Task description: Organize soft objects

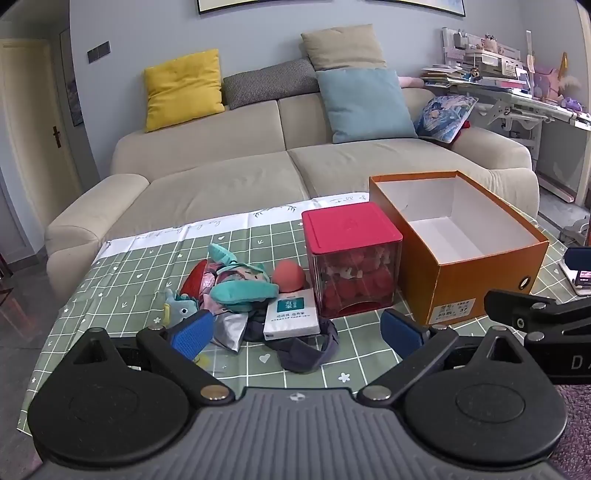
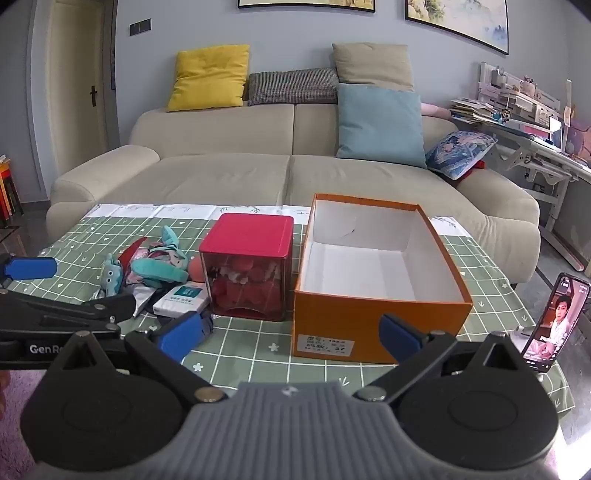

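Orange box (image 2: 373, 325) — green grid tablecloth (image 2: 258, 354)

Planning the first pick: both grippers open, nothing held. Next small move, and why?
Probably ease the left gripper forward and down onto the teal plush: it tops the pile straight ahead, and the orange box beside it stands open and empty.

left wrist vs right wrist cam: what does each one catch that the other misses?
Left wrist only: the dark cloth in front of the toy pile, and more of the cluttered desk.
Right wrist only: the whole phone with its lit screen, and the second framed picture.
Both: orange box, open and empty; red-lidded cube; soft toy pile; sofa; both tongs open, left tongs and right tongs.
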